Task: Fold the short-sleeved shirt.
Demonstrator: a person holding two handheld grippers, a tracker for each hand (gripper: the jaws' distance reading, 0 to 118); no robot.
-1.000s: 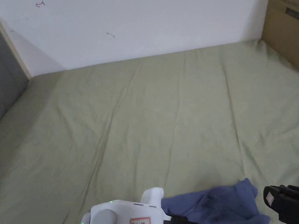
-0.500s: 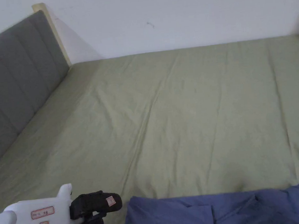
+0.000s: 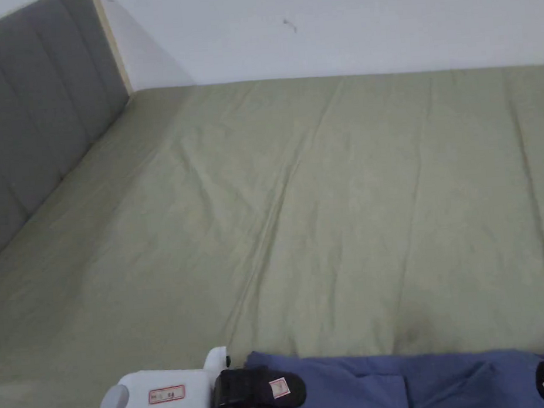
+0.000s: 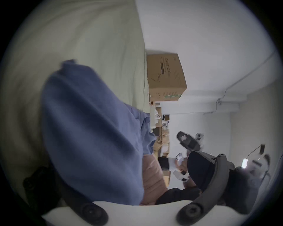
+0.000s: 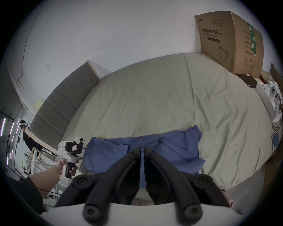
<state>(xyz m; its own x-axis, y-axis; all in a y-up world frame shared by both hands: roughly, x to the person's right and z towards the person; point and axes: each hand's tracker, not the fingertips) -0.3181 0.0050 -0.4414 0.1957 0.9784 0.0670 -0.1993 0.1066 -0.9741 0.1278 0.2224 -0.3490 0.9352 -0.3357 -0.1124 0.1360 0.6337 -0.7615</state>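
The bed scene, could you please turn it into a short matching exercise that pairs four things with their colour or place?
Things:
1. shirt
2. bed sheet
3. headboard
4. cardboard box

Descriptions:
A. grey and padded, at the left end of the bed
B. blue, lying at the near edge of the bed
C. brown, standing at the far right corner of the bed
D. pale green, creased

Pairs: 1-B, 2-D, 3-A, 4-C
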